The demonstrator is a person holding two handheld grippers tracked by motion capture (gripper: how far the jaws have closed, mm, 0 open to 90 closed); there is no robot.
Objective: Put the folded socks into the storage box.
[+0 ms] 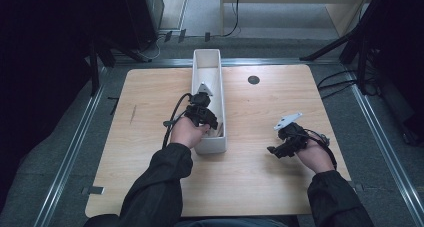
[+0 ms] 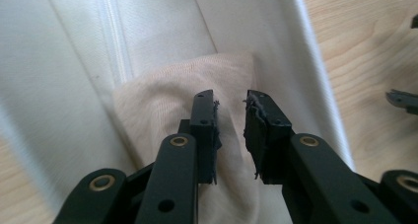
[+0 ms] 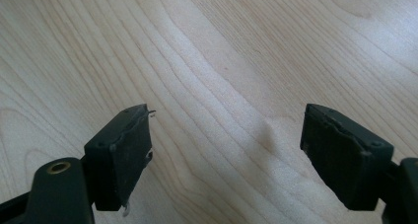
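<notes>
- Step in hand, by the look of it: picking the cloth [image 2: 162, 110] out of the bin [image 1: 206, 67], or just letting it go there; cannot tell which.
- Cloth: beige, bunched at the near end of the long white bin, against its wall and floor.
- Bin: standing on the table [image 1: 150, 152], running away from the person, left of centre.
- Left gripper [image 2: 230, 101]: reaching down into the near end of the bin, jaws a narrow gap apart, tips right over the cloth, nothing pinched between them.
- Whether the pads [image 2: 204, 115] touch the fabric: cannot tell.
- Right gripper [image 3: 226, 130]: resting off to the right over bare wood, well apart from the bin, jaws wide apart, holding nothing.
- Next move, if a pick: pressing the left tips a little deeper into the fold, closing firmly on a ridge of fabric, then lifting straight up clear of the bin walls.
- Care needed: thin cloth slips from a shallow pinch; a snag on the rim could drag the light bin along.
- Right gripper free to steady the bin if needed.
</notes>
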